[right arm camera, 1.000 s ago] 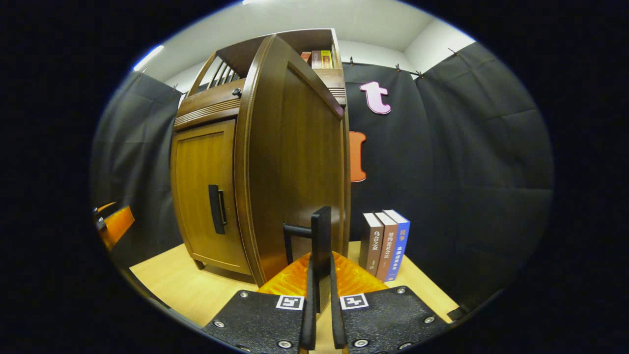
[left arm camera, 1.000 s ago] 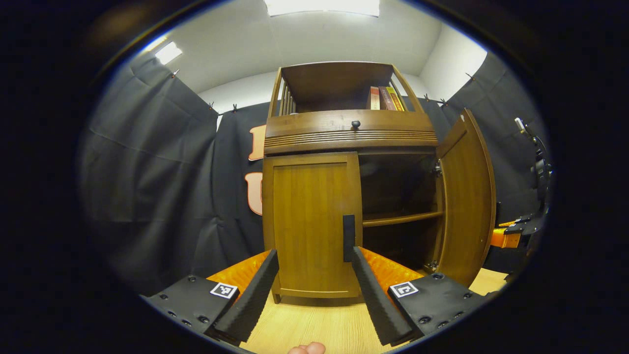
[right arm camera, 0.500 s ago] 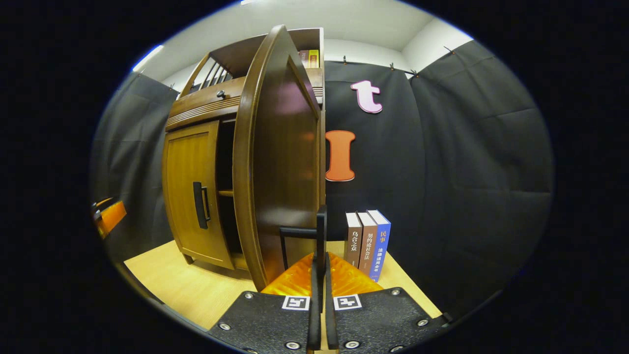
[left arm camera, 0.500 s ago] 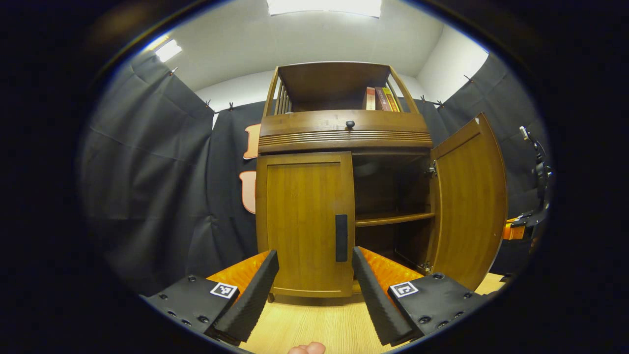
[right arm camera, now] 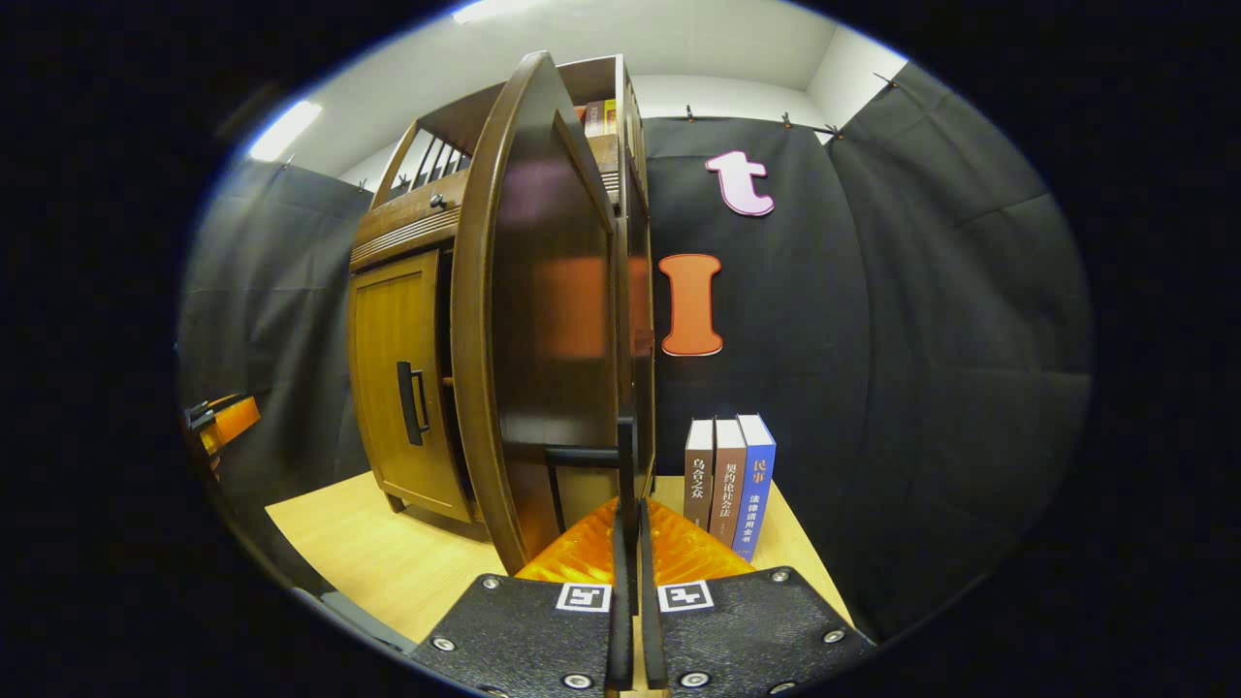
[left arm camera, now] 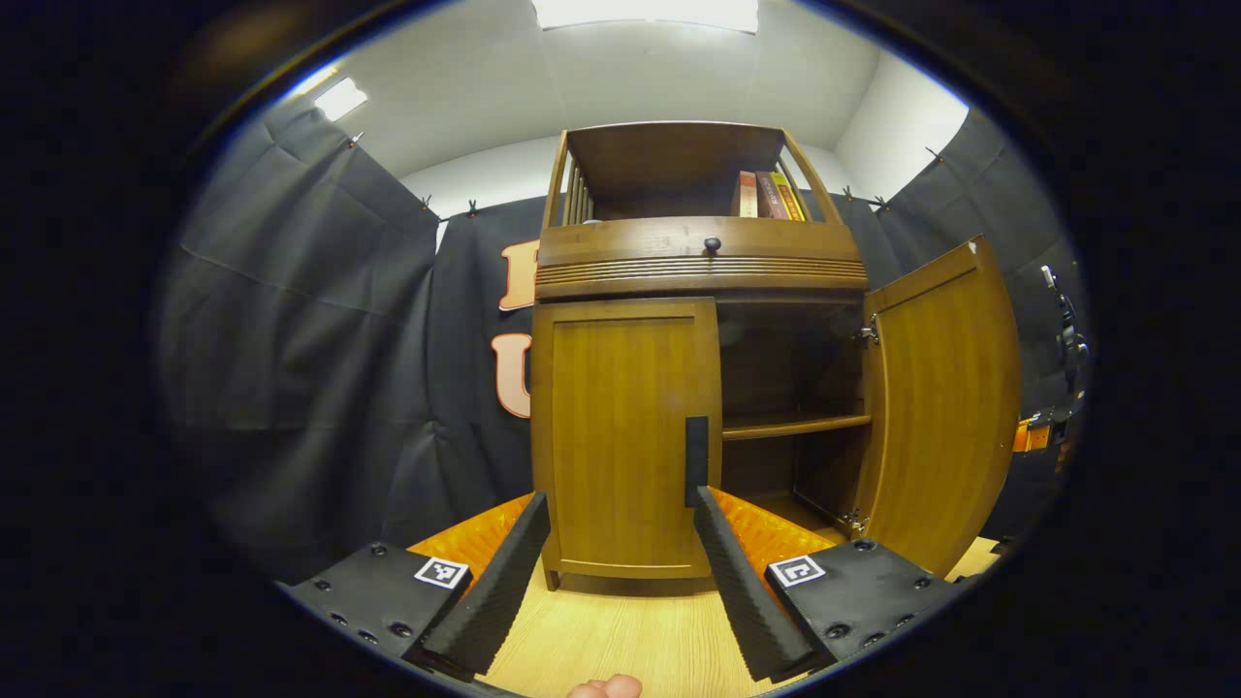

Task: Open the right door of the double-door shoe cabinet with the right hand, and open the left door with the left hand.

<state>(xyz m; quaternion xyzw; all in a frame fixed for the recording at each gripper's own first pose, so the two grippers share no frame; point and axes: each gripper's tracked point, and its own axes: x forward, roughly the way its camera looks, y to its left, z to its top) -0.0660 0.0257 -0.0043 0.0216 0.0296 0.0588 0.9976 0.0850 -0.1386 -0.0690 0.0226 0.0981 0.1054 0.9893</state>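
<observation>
right gripper (right arm camera: 628, 543) fingers pinching the right door's handle (right arm camera: 625, 465), right door (left arm camera: 940, 397) standing wide open. left gripper (left arm camera: 620, 572) fingers spread, hovering before the closed left door (left arm camera: 620, 427), its handle (left arm camera: 696, 460) untouched. shoe cabinet (left arm camera: 698, 267) sitting on the table (left arm camera: 620, 640).

Probably a recording booth dressed as a home: black cloth walls (left arm camera: 320, 320), wooden shoe cabinet (left arm camera: 698, 262), books (right arm camera: 729, 480), ceiling lights (left arm camera: 645, 12).
</observation>
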